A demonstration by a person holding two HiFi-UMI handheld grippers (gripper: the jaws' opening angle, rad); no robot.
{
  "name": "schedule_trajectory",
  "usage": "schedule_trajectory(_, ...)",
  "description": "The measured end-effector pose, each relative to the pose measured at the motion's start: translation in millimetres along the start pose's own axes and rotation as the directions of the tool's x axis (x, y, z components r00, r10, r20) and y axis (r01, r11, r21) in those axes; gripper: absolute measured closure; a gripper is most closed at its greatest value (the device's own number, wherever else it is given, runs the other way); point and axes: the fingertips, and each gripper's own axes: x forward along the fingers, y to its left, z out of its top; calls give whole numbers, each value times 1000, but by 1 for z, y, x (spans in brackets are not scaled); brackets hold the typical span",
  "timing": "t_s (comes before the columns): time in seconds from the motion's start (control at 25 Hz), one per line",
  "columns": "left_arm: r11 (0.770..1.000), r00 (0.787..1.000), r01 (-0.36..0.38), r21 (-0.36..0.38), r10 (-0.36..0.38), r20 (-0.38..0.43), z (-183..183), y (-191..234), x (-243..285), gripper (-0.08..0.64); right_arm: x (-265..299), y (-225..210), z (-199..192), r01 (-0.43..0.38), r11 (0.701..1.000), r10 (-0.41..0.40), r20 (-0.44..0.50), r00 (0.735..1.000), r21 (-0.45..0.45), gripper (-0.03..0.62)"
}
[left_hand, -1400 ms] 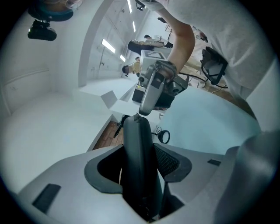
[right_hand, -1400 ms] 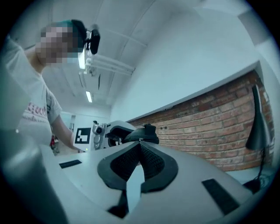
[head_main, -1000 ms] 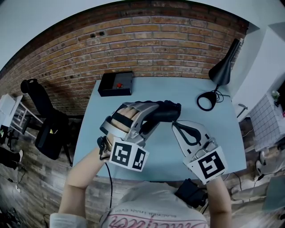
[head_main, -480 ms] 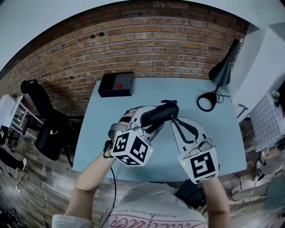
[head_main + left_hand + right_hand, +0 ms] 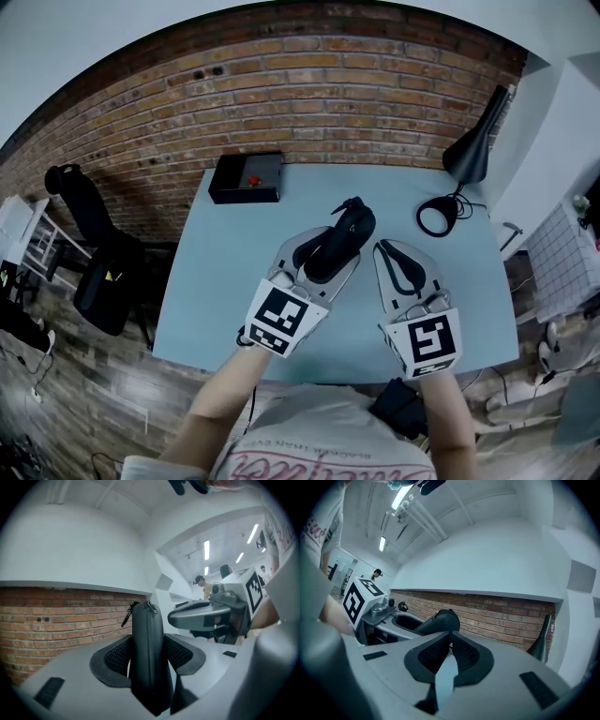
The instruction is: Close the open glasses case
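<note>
1 overhead, 2 low close-ups toward brick wall (image 5: 309, 84)

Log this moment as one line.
left gripper: shut on glasses case | case: looks zipped closed | right gripper: shut, empty, beside case

A box (image 5: 246, 177) sits at the far left corner of the surface (image 5: 220, 281), close to the far edge. A lamp (image 5: 473, 141) stands at the far right corner. A brick wall (image 5: 309, 94) runs behind the far edge, and a chair (image 5: 98, 272) stands on the floor (image 5: 56, 394) off the left edge. Over the middle of the surface, the glasses case (image 5: 349, 230) sits between the jaws of the left hand-held gripper (image 5: 323, 258), its free end pointing toward the far edge. The right hand-held gripper (image 5: 389, 251) is just beside it, on the side of the right edge.
</note>
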Motion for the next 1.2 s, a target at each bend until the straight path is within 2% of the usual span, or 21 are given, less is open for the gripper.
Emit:
schedule_trajectory(0.12,988,997,-20,-155,32,77,3,3,0,334,1,-4,-7,32,999,-32,-10,999,32,574)
schedule_trajectory(0.24,958,986,-15,-286,61,153,7,7,-1,334,3,-5,-10,36,998,-36,-10,999,52,575)
schedule_trajectory(0.44,914,969,0,-406,101,226,8,12,-4,331,1,-10,-18,75,984,-74,-16,997,161,575)
schedule_trajectory(0.8,898,963,-23,-439,138,233,4,19,-10,331,-1,-10,-30,91,974,-84,-41,996,205,575)
schedule_trajectory(1.2,894,958,-37,-447,159,239,5,24,-17,330,-1,-5,-30,83,976,-76,-40,996,201,575)
